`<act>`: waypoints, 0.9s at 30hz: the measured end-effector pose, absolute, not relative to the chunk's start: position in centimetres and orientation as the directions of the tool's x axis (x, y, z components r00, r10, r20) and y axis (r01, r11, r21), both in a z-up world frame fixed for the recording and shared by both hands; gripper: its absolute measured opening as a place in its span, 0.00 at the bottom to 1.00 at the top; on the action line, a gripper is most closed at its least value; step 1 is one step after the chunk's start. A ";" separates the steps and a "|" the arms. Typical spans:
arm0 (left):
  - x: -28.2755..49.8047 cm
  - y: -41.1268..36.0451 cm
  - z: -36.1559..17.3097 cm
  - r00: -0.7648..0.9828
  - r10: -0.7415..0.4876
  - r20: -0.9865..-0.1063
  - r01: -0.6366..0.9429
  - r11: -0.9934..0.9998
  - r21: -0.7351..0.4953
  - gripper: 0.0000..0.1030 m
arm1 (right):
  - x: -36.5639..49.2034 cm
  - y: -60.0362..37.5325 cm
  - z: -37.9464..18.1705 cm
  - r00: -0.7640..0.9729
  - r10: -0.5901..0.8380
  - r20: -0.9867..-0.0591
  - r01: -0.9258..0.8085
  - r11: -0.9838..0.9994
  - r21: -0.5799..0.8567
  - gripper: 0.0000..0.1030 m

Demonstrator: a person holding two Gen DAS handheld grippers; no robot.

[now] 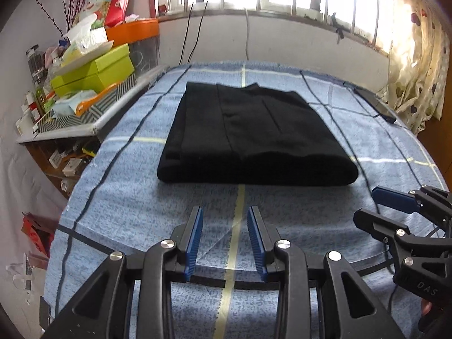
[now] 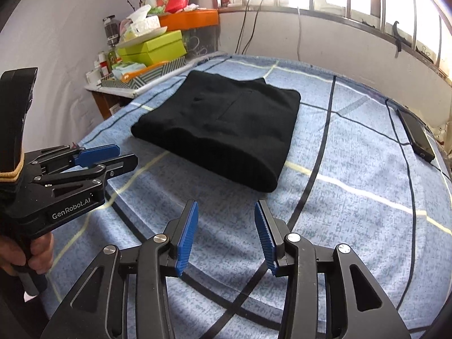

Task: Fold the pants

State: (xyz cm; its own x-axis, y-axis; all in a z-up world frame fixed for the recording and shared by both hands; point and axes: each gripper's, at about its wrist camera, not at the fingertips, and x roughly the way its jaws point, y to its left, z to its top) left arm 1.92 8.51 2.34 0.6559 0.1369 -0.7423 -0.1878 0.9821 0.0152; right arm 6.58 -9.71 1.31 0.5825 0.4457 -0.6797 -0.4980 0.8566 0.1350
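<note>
Black pants [image 1: 254, 135] lie folded into a thick rectangle on the blue checked blanket [image 1: 127, 197], and the right wrist view shows the same pants [image 2: 220, 124] from the other side. My left gripper [image 1: 226, 212] hovers over the blanket just short of the fold's near edge, open, nothing between its blue pads. My right gripper [image 2: 226, 206] stands open the same way, near the bundle's front right corner, empty. Each gripper shows in the other's view: the right gripper [image 1: 367, 204] at the right edge, the left gripper [image 2: 127, 154] at the left, held by a hand [image 2: 34, 254].
A cluttered side table [image 1: 93, 124] with green boxes [image 1: 96, 73] and an orange tray stands left of the bed. A dark phone [image 2: 415, 135] with a cable lies near the right edge. A wall, windows and a curtain [image 1: 415, 65] close the far side.
</note>
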 end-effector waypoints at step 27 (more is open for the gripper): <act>2.2 8.4 0.7 0.624 0.124 -0.771 -0.152 0.988 0.035 0.36 | 6.8 -8.4 -0.5 0.565 0.387 -0.729 -0.510 0.858 0.060 0.50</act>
State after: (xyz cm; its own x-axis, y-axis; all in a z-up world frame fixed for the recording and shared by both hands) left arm 2.24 8.36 0.68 0.6245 0.1236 -0.7712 -0.1522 0.9877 0.0351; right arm 6.81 -8.35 -0.50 0.5647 0.3873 -0.7288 -0.5105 0.8578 0.0603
